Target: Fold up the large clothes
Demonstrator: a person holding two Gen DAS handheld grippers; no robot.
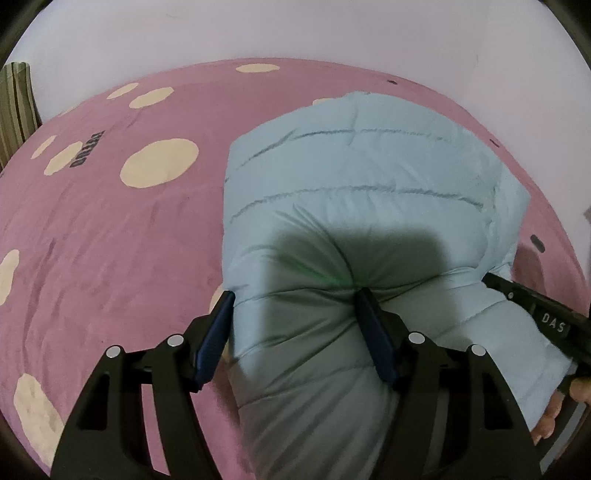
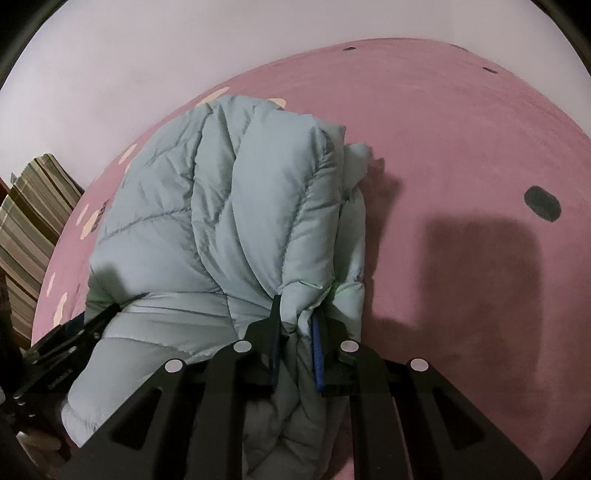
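Note:
A puffy light-blue quilted jacket [image 1: 362,177] lies bunched on the pink bedspread [image 1: 110,240], with its near end raised between both grippers. My left gripper [image 1: 295,314] stands wide, and its blue pads [image 1: 373,332] press on either side of a thick padded fold. In the right wrist view the jacket [image 2: 221,206] hangs in folds, and my right gripper [image 2: 297,317] is shut on a pinched bunch of its edge. The right gripper's tip [image 1: 495,282] shows at the jacket's right side. The left gripper's tip [image 2: 110,310] shows at the jacket's left side.
The bedspread [image 2: 461,147] carries cream dots [image 1: 159,162] and a few dark oval spots [image 2: 542,203]. A striped cushion [image 2: 29,229] sits at the bed's far left by the pale wall [image 1: 295,29]. A person's fingers [image 1: 546,417] hold the right gripper.

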